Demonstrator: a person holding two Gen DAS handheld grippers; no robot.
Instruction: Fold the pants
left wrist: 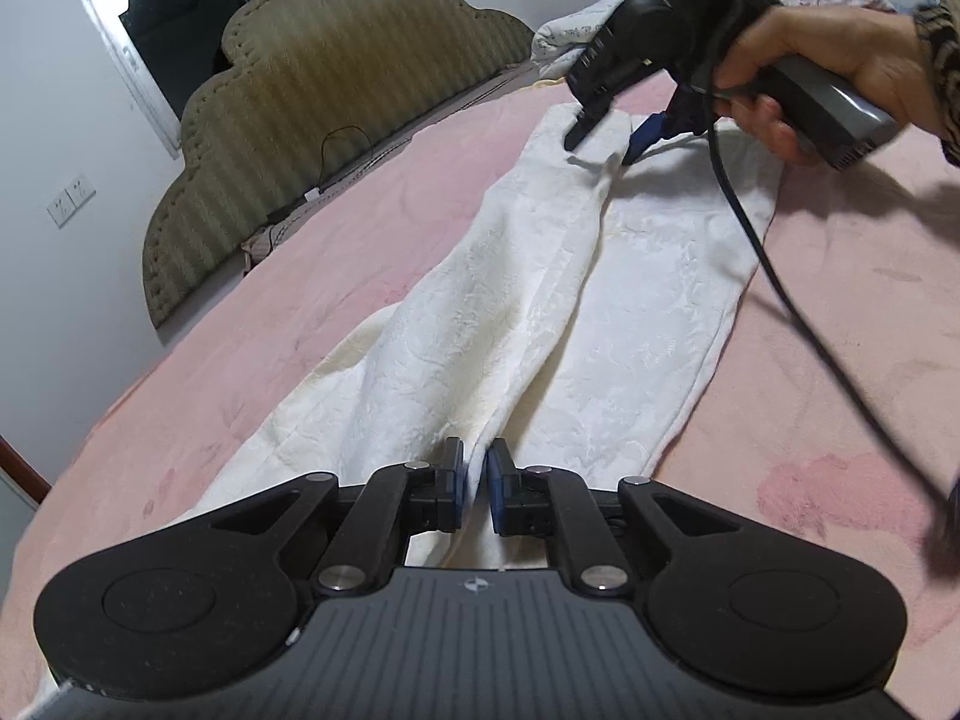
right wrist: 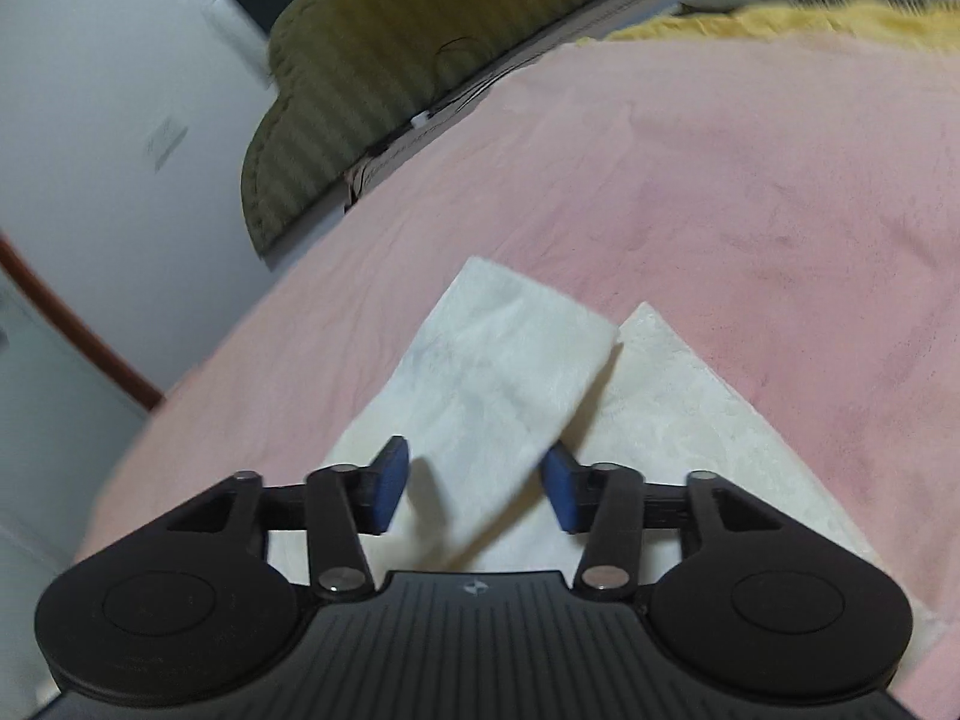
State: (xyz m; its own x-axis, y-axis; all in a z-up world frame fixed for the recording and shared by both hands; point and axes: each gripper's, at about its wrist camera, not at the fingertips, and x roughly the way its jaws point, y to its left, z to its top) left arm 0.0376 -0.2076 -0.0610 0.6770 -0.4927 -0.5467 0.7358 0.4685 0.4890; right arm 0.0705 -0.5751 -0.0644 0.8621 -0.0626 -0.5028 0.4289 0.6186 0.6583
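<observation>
**White pants stretched long across the pink bed**

The pants are seen laid out lengthwise on the pink blanket, cream-white with a faint embossed pattern, one leg lapped over the other along a soft ridge down the middle. A few wrinkles are gathered near the near end.

At that near end, the left gripper is held low over the cloth, its blue pads nearly together, and a raised fold of the fabric is caught in the narrow gap between them; whether it is truly pinched cannot be told for sure, but the cloth is drawn up right at the pads.

At the far end, the right gripper is carried by a hand, its tips down at the leg cuffs. From its own camera, the right gripper is seen with its jaws spread, and the upper leg's cuff end is lying between the pads, untouched by either. The lower leg is fanned out to the right of it.
</observation>
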